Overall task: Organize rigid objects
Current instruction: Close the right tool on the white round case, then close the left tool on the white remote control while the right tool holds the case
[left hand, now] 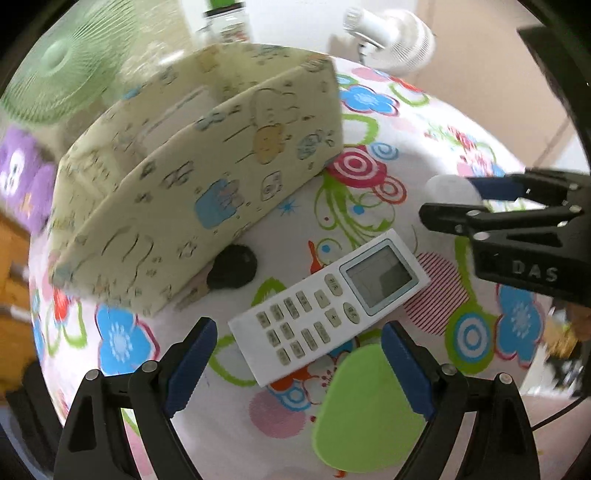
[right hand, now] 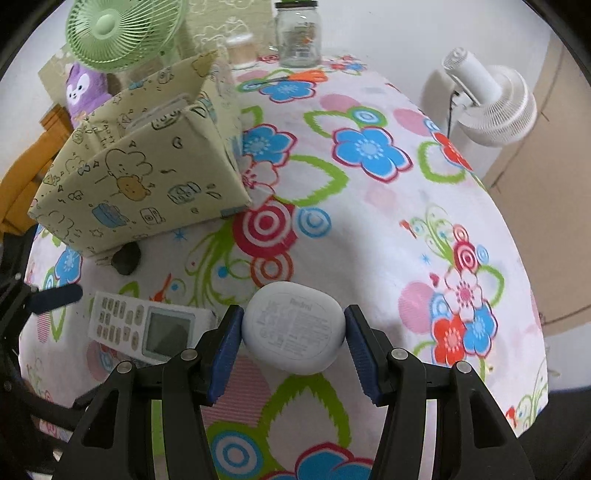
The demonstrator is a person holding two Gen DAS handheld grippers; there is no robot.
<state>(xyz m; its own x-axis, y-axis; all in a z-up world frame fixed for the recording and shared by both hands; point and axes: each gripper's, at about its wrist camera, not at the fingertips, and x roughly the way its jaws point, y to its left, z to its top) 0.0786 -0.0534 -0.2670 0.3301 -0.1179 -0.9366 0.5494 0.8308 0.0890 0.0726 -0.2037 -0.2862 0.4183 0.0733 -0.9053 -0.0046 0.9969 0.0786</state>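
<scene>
White earbud case (right hand: 293, 326) is pinched in the right gripper (right hand: 293, 343) above the floral tablecloth (right hand: 369, 229) — blue pads on both sides. Left gripper (left hand: 299, 363) spread wide, holding nothing — remote control (left hand: 328, 304) lies flat just ahead, near the patterned box (left hand: 177, 192).

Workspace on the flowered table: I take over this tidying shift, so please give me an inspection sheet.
Surface: table under a flowered cloth.
Job's things: white remote lying flat, buttons up; white earbud case lifted; small black object touching the patterned box, which stands open.
Clutter: glass jar, green fan, purple plush toy at the far edge.
Grippers: left gripper open above the remote's button end; right gripper shut on the earbud case.
Cables: a black cord at the white fan.
Surroundings: pale wall, white fan beside the table.
</scene>
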